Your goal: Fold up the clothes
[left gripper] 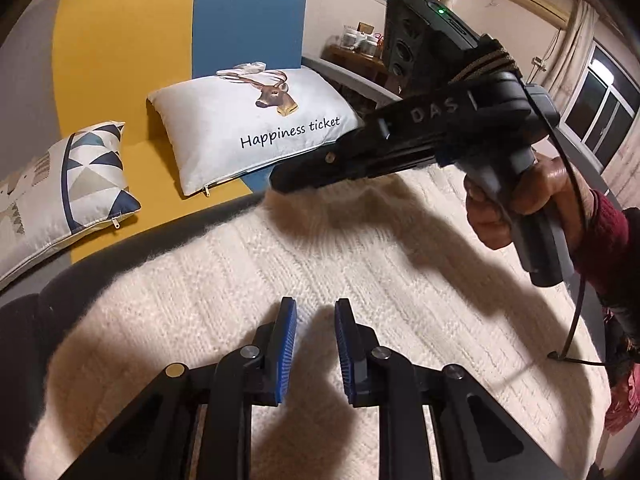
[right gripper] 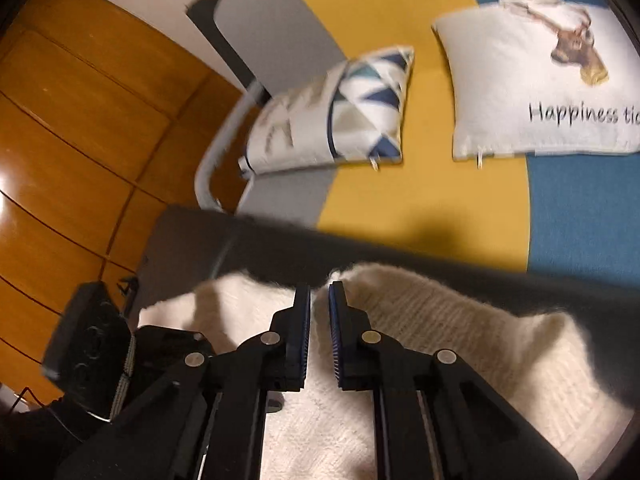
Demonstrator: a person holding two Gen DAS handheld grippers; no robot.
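Observation:
A fluffy cream knitted sweater (left gripper: 320,248) lies spread on a dark grey surface (left gripper: 120,248). In the left wrist view my left gripper (left gripper: 315,305) hovers over the sweater's near part, its blue pads apart with nothing between them. A hand (left gripper: 520,196) in a dark red sleeve holds my right gripper (left gripper: 280,184), whose tip sits at the sweater's far edge. In the right wrist view my right gripper (right gripper: 319,289) has its pads nearly together on a raised peak of the sweater (right gripper: 480,340) edge.
Beyond the sweater, a white deer pillow (left gripper: 256,128) and a triangle-patterned pillow (left gripper: 80,184) rest on a yellow, blue and grey sofa (left gripper: 120,60). A wooden floor (right gripper: 60,140) lies to the left. A side shelf with jars (left gripper: 356,48) stands by the windows.

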